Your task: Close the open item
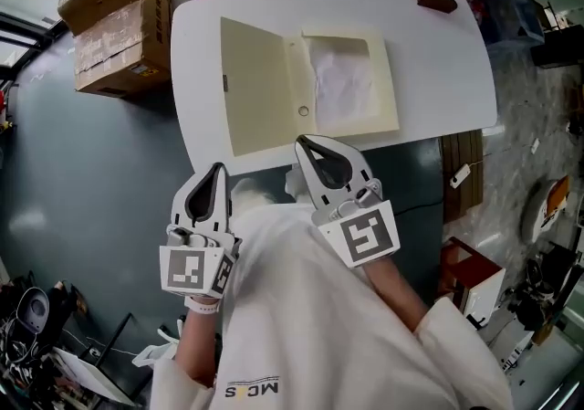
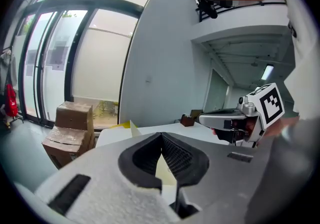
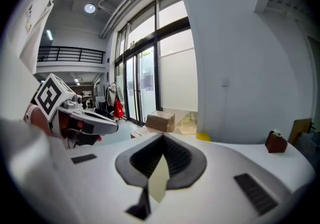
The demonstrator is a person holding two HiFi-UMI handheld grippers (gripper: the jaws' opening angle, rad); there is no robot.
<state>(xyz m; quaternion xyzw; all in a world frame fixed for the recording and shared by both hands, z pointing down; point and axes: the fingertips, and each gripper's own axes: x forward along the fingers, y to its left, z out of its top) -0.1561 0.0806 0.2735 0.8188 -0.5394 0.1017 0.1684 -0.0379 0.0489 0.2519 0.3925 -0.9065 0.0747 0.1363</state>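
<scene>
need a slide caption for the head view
Open cream box lies on the white table, lid folded left; left tool and right tool hover shut at the near edge.

Looking along the white two-jaw right gripper (image 3: 162, 137): dark ribbed pads meeting at the tips, cream sliver of flat surface (image 3: 158, 180) showing through the gap. Off left, white left gripper (image 3: 115, 126) with checkered marker cube (image 3: 50, 94). Beyond, brown cardboard boxes (image 3: 160, 119) by tall glass windows (image 3: 145, 68).
</scene>
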